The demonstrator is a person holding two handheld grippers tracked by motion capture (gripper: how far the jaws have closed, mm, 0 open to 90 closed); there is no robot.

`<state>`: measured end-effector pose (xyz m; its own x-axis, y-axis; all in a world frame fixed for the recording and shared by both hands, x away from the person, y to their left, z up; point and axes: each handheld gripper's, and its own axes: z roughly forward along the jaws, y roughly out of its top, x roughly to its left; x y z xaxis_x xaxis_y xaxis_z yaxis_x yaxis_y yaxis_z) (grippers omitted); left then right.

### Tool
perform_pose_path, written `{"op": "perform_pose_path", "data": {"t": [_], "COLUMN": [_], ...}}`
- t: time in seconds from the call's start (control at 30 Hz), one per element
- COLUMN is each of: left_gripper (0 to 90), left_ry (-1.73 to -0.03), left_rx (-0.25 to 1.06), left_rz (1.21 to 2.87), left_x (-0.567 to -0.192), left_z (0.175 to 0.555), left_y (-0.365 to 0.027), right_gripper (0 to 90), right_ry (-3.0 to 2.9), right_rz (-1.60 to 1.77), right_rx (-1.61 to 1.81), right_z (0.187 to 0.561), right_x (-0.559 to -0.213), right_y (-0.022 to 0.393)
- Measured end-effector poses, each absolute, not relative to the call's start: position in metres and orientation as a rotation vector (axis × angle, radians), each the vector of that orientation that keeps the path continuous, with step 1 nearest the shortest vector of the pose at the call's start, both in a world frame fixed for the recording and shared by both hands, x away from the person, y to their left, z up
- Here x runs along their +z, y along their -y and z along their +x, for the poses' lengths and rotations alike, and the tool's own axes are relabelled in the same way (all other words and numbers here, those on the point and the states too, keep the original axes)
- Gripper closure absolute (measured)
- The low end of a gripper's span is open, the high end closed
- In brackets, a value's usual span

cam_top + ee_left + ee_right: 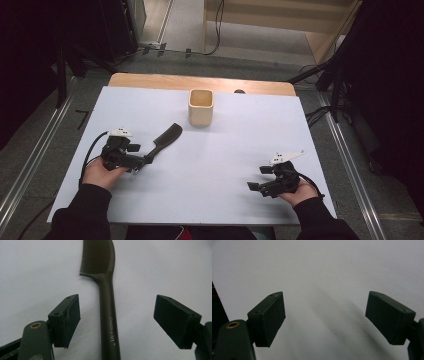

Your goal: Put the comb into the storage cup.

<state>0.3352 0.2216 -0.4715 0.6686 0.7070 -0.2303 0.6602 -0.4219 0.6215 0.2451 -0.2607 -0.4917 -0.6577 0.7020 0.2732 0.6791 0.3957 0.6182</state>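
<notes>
A dark comb [167, 137] lies flat on the white sheet [225, 155], left of centre, its toothed end toward a beige cup. My left gripper [147, 160] is low over the handle end. In the left gripper view the comb [106, 290] runs up between the jaws of the left gripper [116, 322]. The jaws stand wide apart, with clear gaps on both sides of the handle and neither pad touching it. Near the front right corner of the sheet, my right gripper [254, 187] rests open. In its own view the right gripper [325, 317] has bare sheet between its jaws.
A square beige cup [201, 107] stands upright at the back centre of the sheet. A strip of wooden tabletop [200, 81] shows behind the sheet. Cables and dark stands line the floor on both sides of the table.
</notes>
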Motion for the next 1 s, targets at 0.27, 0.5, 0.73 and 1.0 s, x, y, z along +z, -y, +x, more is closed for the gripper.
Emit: {"op": "perform_pose_path", "data": {"t": [0.27, 0.5, 0.73, 1.0], "left_gripper": [21.8, 21.9, 21.8, 23.1], "left_ry": [-1.065, -1.045, -1.013, -0.996], "left_rx": [0.102, 0.160, 0.244, 0.369], "left_rz": [2.223, 2.289, 2.274, 2.296], "left_x": [-0.483, -0.487, -0.493, -0.496], "left_z": [0.335, 0.331, 0.323, 0.315], "left_y": [-0.223, -0.218, -0.218, -0.211], "right_gripper": [14.6, 14.6, 14.6, 14.6], "right_ry": [-2.600, -2.604, -2.608, -2.611], "right_rz": [1.282, 1.272, 1.271, 1.268], "right_rx": [1.123, 1.119, 1.109, 1.103], "right_z": [0.245, 0.245, 0.245, 0.245], "right_x": [-0.492, -0.492, -0.492, -0.493], "right_y": [0.260, 0.260, 0.260, 0.260]}}
